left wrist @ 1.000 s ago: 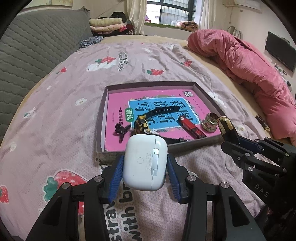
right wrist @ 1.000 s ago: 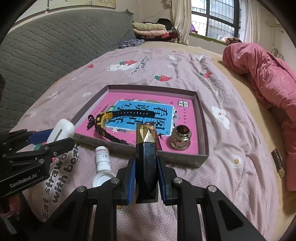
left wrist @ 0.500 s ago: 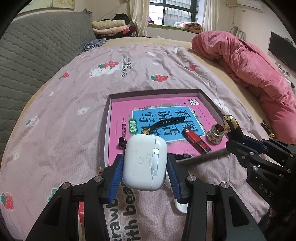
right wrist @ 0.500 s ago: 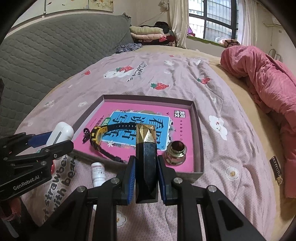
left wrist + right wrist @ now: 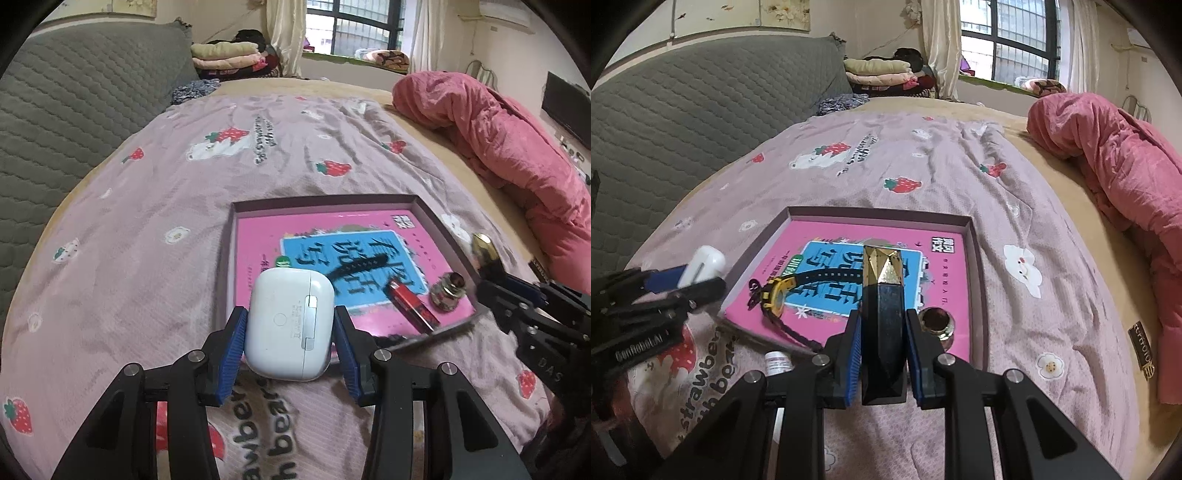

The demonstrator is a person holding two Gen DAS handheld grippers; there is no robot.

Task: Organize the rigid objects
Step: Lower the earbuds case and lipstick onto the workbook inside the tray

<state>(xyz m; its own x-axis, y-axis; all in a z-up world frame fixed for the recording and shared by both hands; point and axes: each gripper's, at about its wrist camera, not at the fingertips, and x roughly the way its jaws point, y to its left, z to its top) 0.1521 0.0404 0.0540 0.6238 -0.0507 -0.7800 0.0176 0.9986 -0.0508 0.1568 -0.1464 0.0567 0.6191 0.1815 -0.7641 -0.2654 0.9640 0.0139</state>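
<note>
My left gripper (image 5: 289, 345) is shut on a white earbud case (image 5: 289, 323), held above the bed just before the near edge of a shallow grey tray (image 5: 325, 201) lined with a pink book. My right gripper (image 5: 882, 356) is shut on a black and gold faceted lipstick (image 5: 882, 314), held over the tray's near edge (image 5: 979, 258). In the tray lie a black and yellow watch (image 5: 783, 291), a red lighter (image 5: 412, 304) and a metal nut (image 5: 448, 295). The left gripper with the case also shows in the right wrist view (image 5: 701, 264).
A small white bottle (image 5: 777, 362) lies on the pink strawberry bedspread (image 5: 147, 221) just before the tray. A pink quilt (image 5: 498, 147) is heaped at the right. A grey padded headboard (image 5: 683, 110) runs along the left. Folded clothes (image 5: 882, 72) lie at the far end.
Both grippers have risen and tilted a little, so the tray now sits lower and nearer under them. Each still holds its object.
</note>
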